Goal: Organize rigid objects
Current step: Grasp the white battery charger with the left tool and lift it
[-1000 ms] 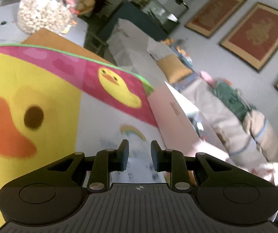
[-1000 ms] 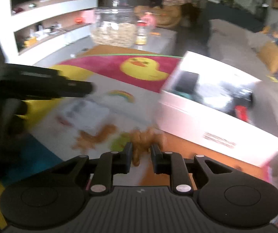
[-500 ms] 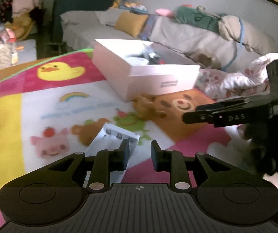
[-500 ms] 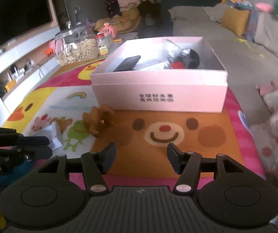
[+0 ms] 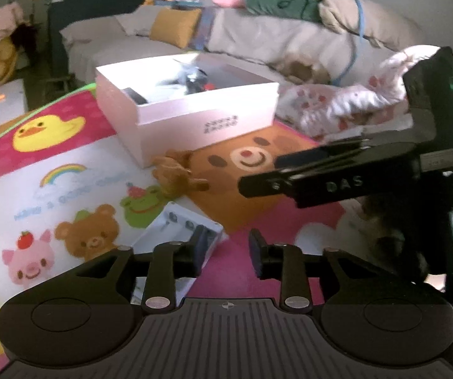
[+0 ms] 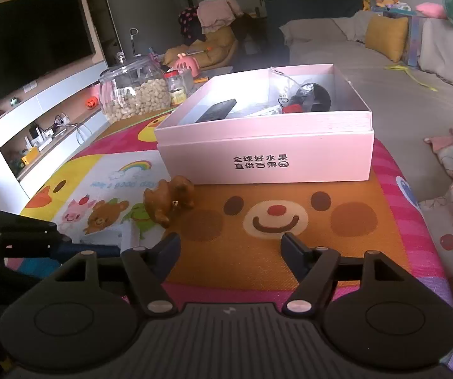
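Note:
A pink open box stands on the cartoon play mat and holds several dark items; it also shows in the left wrist view. A brown animal figure lies on the mat just in front of the box's left corner, seen too in the left wrist view. A white battery holder lies by my left gripper, whose narrow gap is empty. My right gripper is open and empty above the bear face, and also shows in the left wrist view.
A glass jar of nuts and a small jar stand behind the mat at the left. A sofa with a yellow cushion is at the back right. Floral bedding lies right of the mat.
Both grippers swung round to face the box and steadied. My right gripper opened wide. My left gripper moved slightly closer to the white battery holder.

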